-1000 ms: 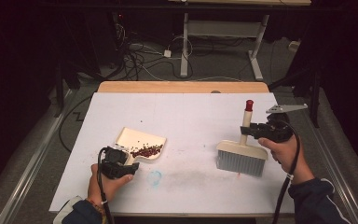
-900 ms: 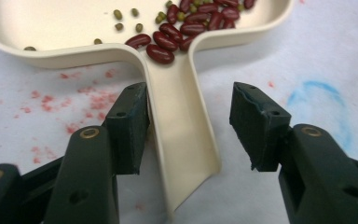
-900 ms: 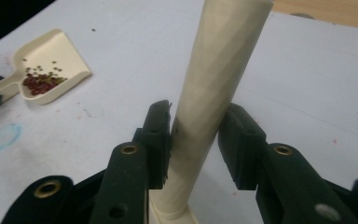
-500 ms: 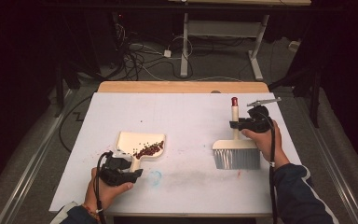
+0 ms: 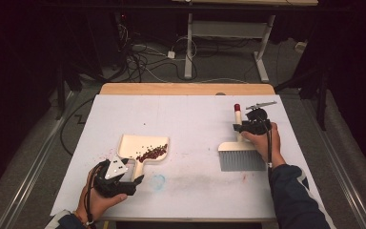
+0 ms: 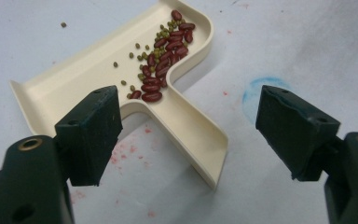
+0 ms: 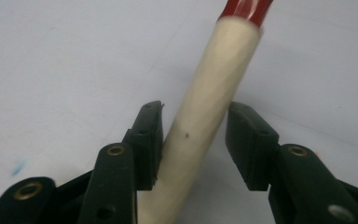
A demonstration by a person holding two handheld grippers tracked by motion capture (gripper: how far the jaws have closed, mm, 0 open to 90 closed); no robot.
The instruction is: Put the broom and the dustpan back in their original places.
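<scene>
Left gripper just opened wide off the dustpan, pan w/ beans now resting free on table, while right gripper opens, brush handle betw loosened jaws, brush lower than before.

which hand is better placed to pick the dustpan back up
Left. The left gripper has just opened its jaws and sits right at the dustpan handle, which lies between them. The right gripper is across the table, straddling the brush handle.
</scene>
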